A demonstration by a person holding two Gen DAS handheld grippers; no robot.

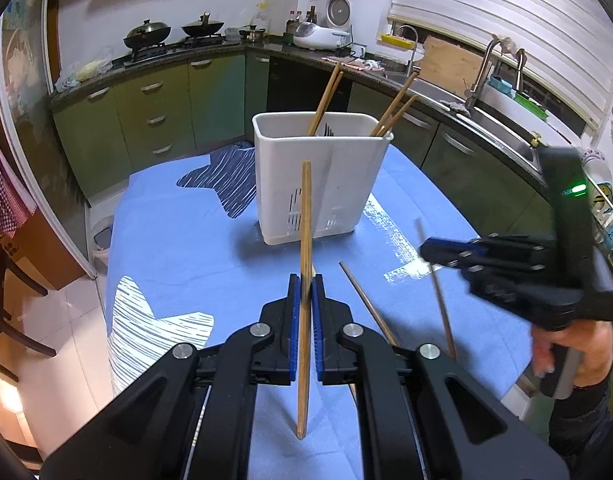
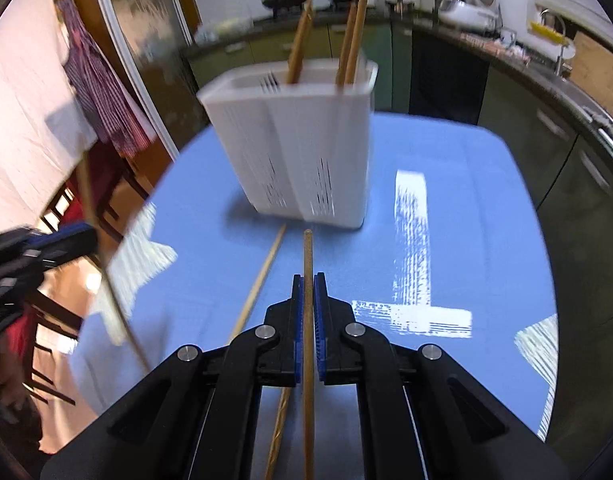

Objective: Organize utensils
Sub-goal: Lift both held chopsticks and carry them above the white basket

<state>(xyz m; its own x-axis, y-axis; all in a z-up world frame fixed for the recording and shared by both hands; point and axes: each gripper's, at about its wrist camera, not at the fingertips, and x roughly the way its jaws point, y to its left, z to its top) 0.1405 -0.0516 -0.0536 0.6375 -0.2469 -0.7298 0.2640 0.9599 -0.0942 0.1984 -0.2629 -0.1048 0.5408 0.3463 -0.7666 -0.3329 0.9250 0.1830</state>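
1. While both tools are clenched, the left tool [image 1: 305,294] pinches a chopstick [image 1: 305,240] near mid-length; its long axis stands nearly upright, upper tip toward the holder.
2. The right tool [image 2: 307,294] grips a second chopstick [image 2: 307,256] — pointing straight ahead at the holder.
3. One loose chopstick [image 2: 262,276] lies on the blue desk [image 2: 466,220] between.
4. Farthest, the white holder [image 1: 320,184] stands upright, sticks inside. Judged light, stiff, smooth — mid-shaft holds should resist swivelling.

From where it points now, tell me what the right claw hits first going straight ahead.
Probably the white caddy: it stands dead ahead of the right claw, whose chopstick tip would touch first. Depth is unclear.
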